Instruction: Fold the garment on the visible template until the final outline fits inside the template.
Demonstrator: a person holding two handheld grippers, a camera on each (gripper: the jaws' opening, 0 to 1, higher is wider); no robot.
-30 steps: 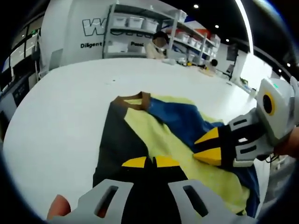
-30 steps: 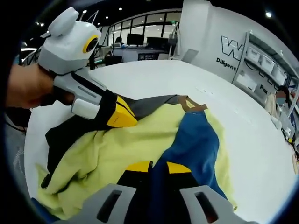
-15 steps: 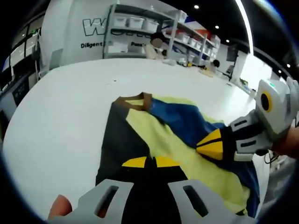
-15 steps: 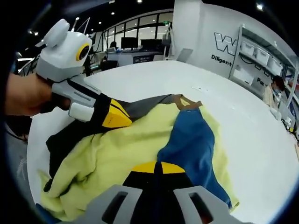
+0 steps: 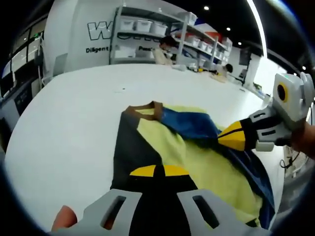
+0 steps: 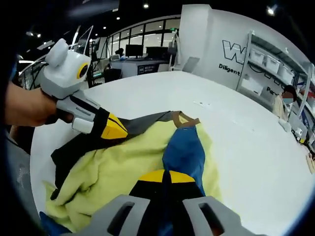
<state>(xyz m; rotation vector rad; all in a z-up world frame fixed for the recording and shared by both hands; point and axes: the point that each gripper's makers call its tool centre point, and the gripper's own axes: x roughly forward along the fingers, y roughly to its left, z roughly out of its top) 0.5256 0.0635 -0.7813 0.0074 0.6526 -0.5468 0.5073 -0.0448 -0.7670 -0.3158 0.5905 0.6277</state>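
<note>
Room: open workshop, shelving (image 5: 147,29) with bins behind.
Worktop: my broad white worktop (image 5: 74,108); I can make out no template outline on it.
Garment: the garment (image 5: 167,147), yellow with black and blue panels and a brown collar (image 5: 142,107), lies rumpled on the worktop's near side.
Left hand-held gripper (image 5: 154,171): I have it clenched on the black panel.
Right hand-held gripper (image 6: 164,177): clenched on the blue panel.
Doing it well: I'd keep both grips firm, lift evenly, and lay the fold flat without dragging the collar.
</note>
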